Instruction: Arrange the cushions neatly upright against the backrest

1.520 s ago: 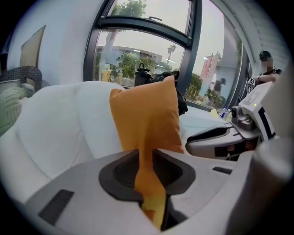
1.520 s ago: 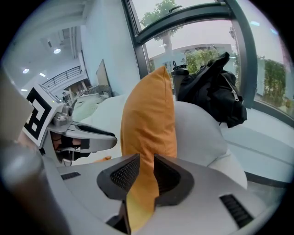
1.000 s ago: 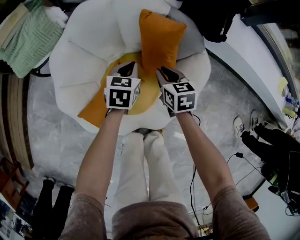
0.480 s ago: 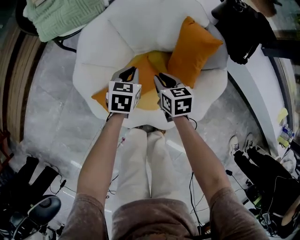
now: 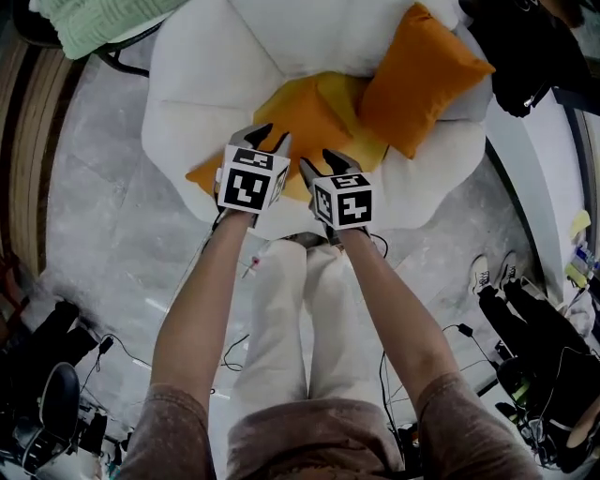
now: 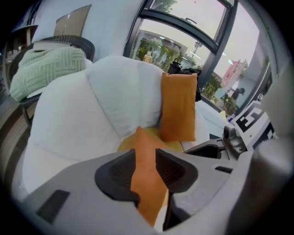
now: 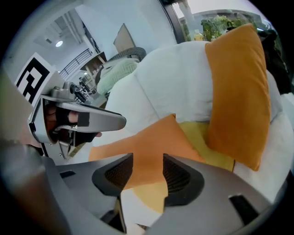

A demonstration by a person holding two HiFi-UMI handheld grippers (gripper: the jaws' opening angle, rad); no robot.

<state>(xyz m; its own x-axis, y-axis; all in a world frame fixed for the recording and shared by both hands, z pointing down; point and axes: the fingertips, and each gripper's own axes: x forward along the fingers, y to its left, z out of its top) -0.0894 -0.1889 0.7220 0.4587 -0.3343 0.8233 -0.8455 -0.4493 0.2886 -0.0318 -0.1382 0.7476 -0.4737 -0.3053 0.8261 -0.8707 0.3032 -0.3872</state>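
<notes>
Surroundings beyond the work area.
Green knitted blanket (image 5: 103,23) upper left; black bag (image 5: 525,66) upper right; grey marble floor (image 5: 103,234) carrying cables (image 5: 466,330) and white shoes (image 5: 482,276).

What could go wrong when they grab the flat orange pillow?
The left gripper and right gripper have just been opening their jaws, the flat orange cushion showing between each pair, ungripped. Pinching only its near edge, it might sag and slip. Lifting could drag the yellow cushion beneath, or knock the upright orange cushion over.

White armchair (image 5: 216,84) bears a flat orange cushion (image 5: 292,117), yellow cushion (image 5: 367,150), leaning orange cushion (image 5: 422,75).
</notes>
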